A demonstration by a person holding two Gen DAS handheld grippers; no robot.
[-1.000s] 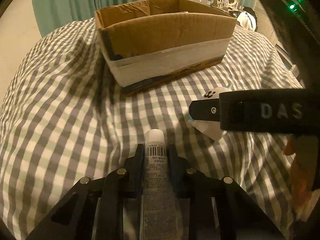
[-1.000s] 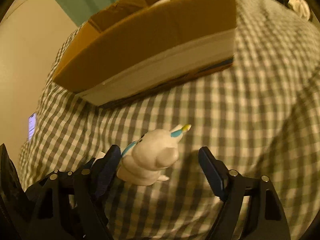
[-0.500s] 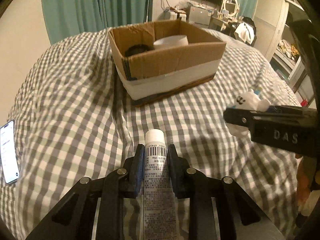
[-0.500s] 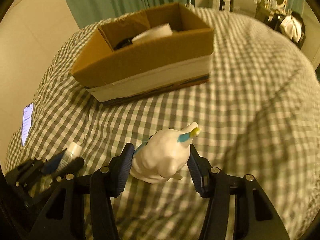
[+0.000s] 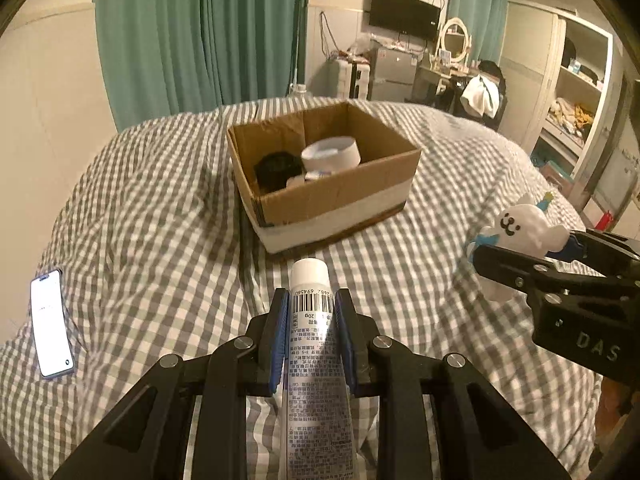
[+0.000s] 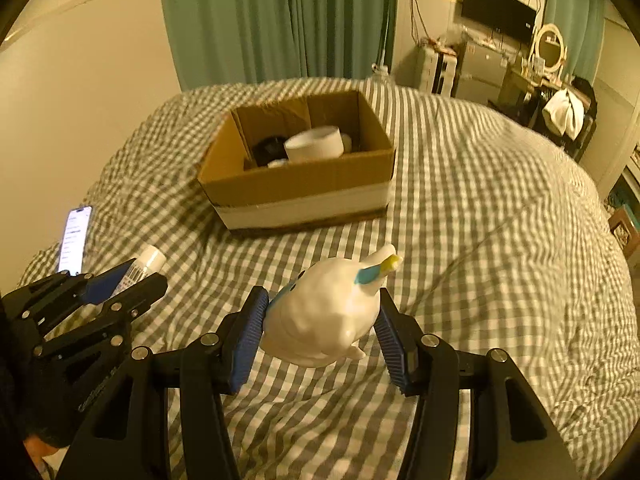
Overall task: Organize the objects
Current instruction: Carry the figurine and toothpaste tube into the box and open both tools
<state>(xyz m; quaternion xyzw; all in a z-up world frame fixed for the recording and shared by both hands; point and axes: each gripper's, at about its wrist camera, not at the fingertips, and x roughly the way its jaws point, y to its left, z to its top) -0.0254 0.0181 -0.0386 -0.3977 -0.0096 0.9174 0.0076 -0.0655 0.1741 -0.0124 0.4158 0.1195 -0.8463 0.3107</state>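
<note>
My left gripper (image 5: 311,312) is shut on a white tube (image 5: 314,360) with a barcode and a white cap, held above the checked bed cover. My right gripper (image 6: 320,320) is shut on a white cat figurine (image 6: 324,316) with a blue and yellow tip; the figurine also shows in the left wrist view (image 5: 520,228). An open cardboard box (image 5: 332,200) with a white band sits ahead in the middle of the bed. It holds a white round tub (image 5: 332,154) and a black object (image 5: 278,168). The left gripper shows at the lower left of the right wrist view (image 6: 132,276).
A lit phone (image 5: 50,322) lies on the bed cover at the left, also in the right wrist view (image 6: 74,240). Green curtains (image 5: 200,36) hang behind the bed. A dresser, a mirror and shelves stand at the far right.
Both grippers have risen and drawn back from the box, so its inside now shows. The right gripper closed on the cat figurine and lifted it off the bed.
</note>
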